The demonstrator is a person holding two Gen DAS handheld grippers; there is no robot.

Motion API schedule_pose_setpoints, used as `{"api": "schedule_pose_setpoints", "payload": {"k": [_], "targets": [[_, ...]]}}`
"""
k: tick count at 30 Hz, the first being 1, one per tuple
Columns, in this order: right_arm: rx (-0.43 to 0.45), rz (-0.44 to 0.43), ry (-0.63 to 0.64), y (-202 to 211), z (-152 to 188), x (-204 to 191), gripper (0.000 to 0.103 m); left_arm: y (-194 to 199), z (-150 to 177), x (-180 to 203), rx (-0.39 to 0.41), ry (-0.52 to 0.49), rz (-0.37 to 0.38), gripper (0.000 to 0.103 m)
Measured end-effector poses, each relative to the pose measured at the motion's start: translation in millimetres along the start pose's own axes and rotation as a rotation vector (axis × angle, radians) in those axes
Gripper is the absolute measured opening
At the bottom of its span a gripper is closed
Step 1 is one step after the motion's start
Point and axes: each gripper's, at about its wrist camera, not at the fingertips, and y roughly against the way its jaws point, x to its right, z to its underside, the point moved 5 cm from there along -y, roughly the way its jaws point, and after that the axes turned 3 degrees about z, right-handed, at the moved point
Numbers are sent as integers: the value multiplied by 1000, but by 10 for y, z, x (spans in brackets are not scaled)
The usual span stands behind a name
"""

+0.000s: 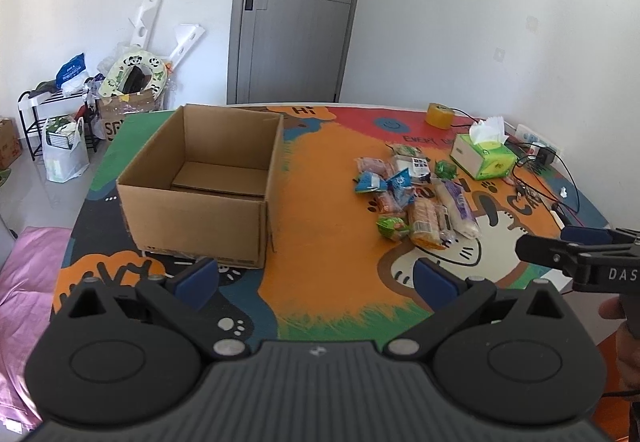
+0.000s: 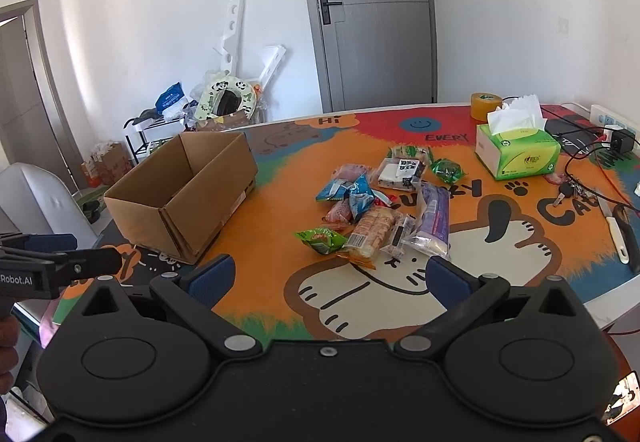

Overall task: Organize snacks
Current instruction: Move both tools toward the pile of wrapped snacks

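Hovering at the near edge of the table (image 1: 320,242), both grippers hang above the bright cartoon mat with nothing between their fingers. Only the left wrist view sees down into the cardboard box (image 1: 208,181) on the left, its brown corrugated walls upright, top open, flat floor bare; from the right wrist view that box (image 2: 188,193) shows a near corner and a folded flap, the floor hidden. Only the right view catches the white power strip (image 2: 612,121) at the far right and the white-handled tool (image 2: 616,234) lying at the mat's right edge. The left gripper (image 1: 316,278) has its blue-padded fingers spread wide, touching nothing, and the right gripper (image 2: 336,282) is spread just as wide, also empty; each pokes into the other's view as a black arm at the side. The snack pile (image 1: 412,193) sits right of centre, well apart from the box: crinkly blue and green packets, a clear wrapper of golden crackers (image 2: 372,234), and a long see-through purple-printed pack (image 2: 432,217). Beyond it stand a green tissue box (image 2: 520,153) with white tissue puffed up and a yellowish tape roll (image 2: 484,105).
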Motion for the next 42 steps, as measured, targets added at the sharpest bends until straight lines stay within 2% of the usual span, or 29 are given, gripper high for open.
{"api": "schedule_pose_setpoints", "payload": {"k": [8, 42], "targets": [[2, -6, -8, 29, -5, 8, 103, 13, 16, 97, 0, -25, 19, 103], [15, 3, -14, 51, -46, 23, 103, 67, -37, 60, 24, -13, 5, 103]]}}
